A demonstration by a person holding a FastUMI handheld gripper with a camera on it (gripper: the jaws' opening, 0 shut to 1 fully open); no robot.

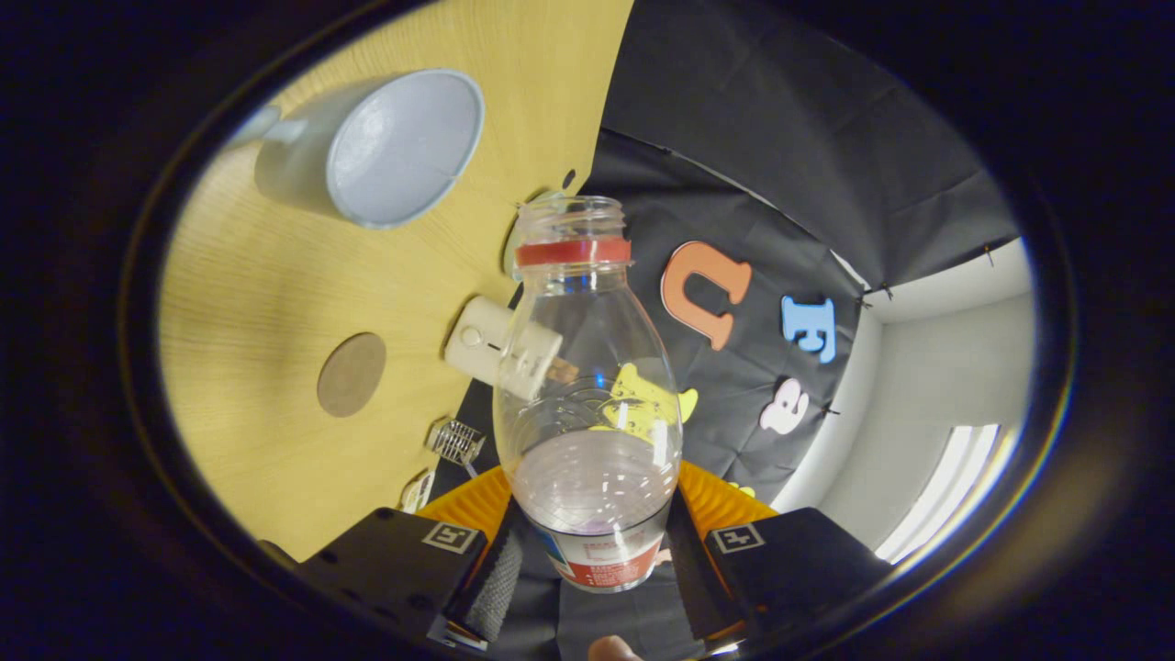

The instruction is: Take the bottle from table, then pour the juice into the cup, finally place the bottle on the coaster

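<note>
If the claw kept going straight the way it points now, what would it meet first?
The claw, shut on the clear bottle, points past the bottle's open mouth toward the booth's black cloth wall. That wall probably comes first, though depth is unclear.

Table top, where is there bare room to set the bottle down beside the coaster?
The tool is shut on the bottle. The table lies bare between the cup and the coaster, and past the coaster, away from the cup. It is crowded by the white device and wire piece at the table's edge.
</note>
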